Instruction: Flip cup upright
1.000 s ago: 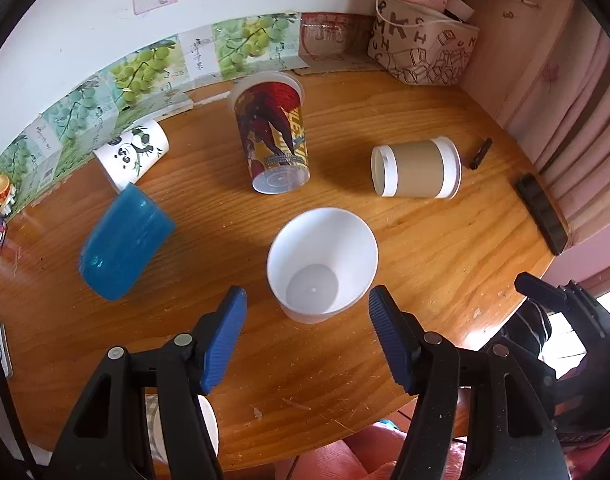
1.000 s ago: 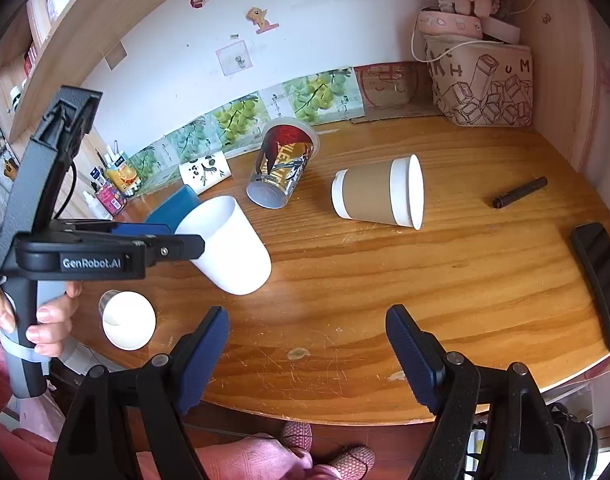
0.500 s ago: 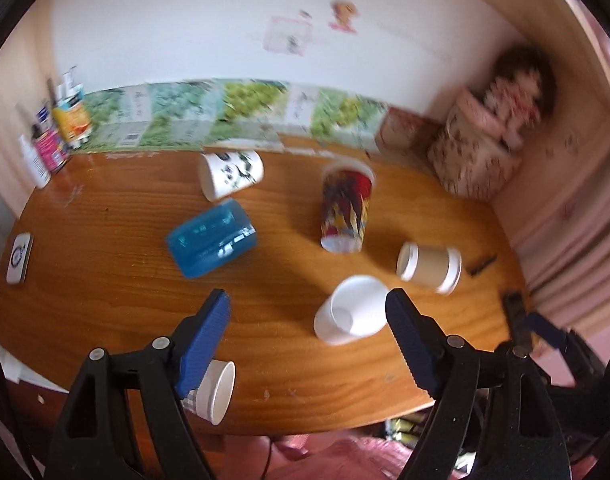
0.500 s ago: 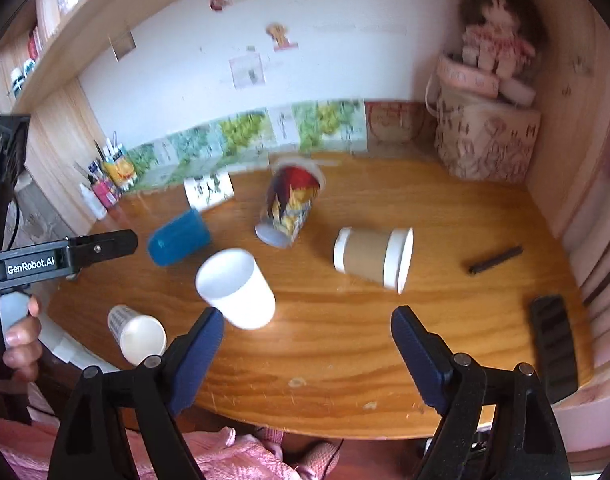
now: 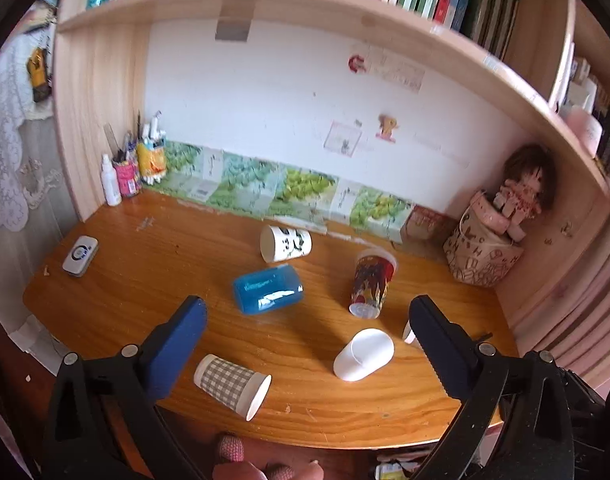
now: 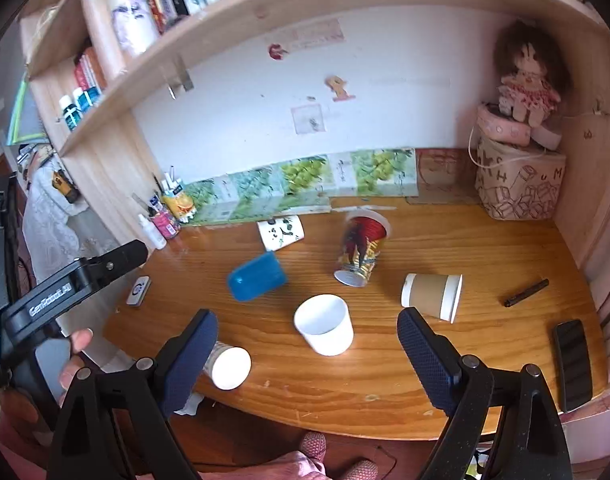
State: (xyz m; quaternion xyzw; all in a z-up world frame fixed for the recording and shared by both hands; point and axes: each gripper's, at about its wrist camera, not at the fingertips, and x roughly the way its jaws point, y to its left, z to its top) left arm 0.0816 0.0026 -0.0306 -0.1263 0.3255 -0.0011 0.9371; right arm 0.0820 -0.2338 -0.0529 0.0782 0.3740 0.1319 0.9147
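both claws have pulled way back since a second ago. back then the left claw (image 5: pixel 305 344) was right down around the white cup (image 6: pixel 325 330), now it's high up with the whole wooden surface (image 5: pixel 145 276) in view, and the bookshelf (image 5: pixel 305 12) shows too. both are spread wide with nothing in them, same for the right claw (image 6: pixel 307 350).

the white cup sits near the front edge, mouth tilted up toward the right camera; can't really tell if it's fully upright. in the right view it's between the claw's fingers, a bit toward 12 o'clock of the midpoint. in the left view it's at about 3 o'clock, closer to the right finger, not touching.

other stuff, big to small: the blue cup (image 5: pixel 268 289) lies on its side at 11 o'clock of the white one. the printed tumbler (image 5: pixel 371 284) is at 12 o'clock, mouth toward the wall. the brown paper cup (image 6: pixel 432 291) lies on its side at 2 o'clock, the panda cup (image 5: pixel 285 243) back near the wall, the checked cup (image 5: pixel 232 386) on its side at the front edge at 8 o'clock. a phone (image 6: pixel 573 364) and a dark pen (image 6: pixel 527 287) are off at the right. nothing sits between either claw and the white cup.
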